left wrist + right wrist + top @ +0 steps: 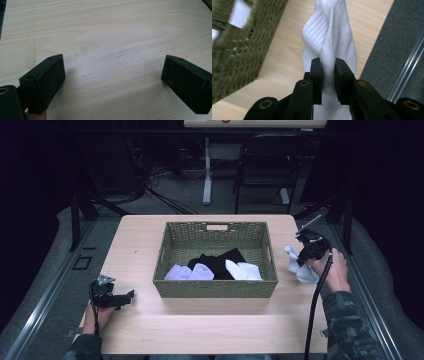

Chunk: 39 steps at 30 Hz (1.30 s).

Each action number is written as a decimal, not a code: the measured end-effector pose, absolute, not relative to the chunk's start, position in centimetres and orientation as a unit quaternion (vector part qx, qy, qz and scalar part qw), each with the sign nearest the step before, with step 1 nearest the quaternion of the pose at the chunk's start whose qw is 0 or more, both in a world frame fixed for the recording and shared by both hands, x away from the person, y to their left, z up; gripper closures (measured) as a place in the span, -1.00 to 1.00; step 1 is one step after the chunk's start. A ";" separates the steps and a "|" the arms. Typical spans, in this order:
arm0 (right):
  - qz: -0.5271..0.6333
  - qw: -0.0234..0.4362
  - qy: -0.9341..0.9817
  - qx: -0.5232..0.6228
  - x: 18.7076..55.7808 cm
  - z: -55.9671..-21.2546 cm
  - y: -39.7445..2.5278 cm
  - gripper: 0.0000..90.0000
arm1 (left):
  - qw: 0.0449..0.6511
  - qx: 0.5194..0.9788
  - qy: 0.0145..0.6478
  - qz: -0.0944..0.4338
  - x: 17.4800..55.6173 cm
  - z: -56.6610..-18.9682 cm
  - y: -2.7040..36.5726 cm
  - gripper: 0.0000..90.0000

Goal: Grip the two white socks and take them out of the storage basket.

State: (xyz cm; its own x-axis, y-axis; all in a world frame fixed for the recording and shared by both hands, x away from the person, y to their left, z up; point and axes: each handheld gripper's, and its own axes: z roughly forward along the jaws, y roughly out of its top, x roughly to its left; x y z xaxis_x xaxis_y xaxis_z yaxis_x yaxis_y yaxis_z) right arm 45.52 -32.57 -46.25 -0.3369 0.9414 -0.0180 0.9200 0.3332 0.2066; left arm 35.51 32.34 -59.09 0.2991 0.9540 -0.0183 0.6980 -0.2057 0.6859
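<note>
Your right gripper (pixel 328 75) is clenched on a white sock (pixel 329 35), its jaws pinching the ribbed fabric so the sock's long axis runs straight on from the jaws; in the high view the sock (pixel 300 265) hangs off the gripper just beside the right wall of the basket (pixel 215 289), over the right edge of the worktop (pixel 200 325). The basket lies to the left of that gripper, so any move toward it is, by my reading, a short sideways carry over the woven rim. Your left gripper (pixel 112 75) is released, jaws wide apart over bare wood, holding nothing; in the high view it (pixel 112 297) rests near the front left corner of the worktop, well apart from the sock, so the right hand is the nearer one. Inside the basket lie several white pieces (pixel 190 272) and a black one (pixel 220 260). The worktop is pale wood, and beyond it are dark floor, cables and a chair (pixel 265 170)
</note>
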 end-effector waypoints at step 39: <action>0.134 0.106 0.848 0.502 44.3 -34.8 -27.7 -0.99 | 0.302 0.748 0.553 0.210 35.5 -59.1 32.4 -0.89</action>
State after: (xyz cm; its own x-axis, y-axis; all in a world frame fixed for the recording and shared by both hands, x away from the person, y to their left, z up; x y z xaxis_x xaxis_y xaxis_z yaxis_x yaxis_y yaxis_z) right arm 44.29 -27.65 -34.79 -0.4741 0.8793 -0.0451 0.8225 0.4606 0.3337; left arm 35.49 32.35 -59.06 0.3003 0.9536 -0.0201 0.7007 -0.2063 0.6829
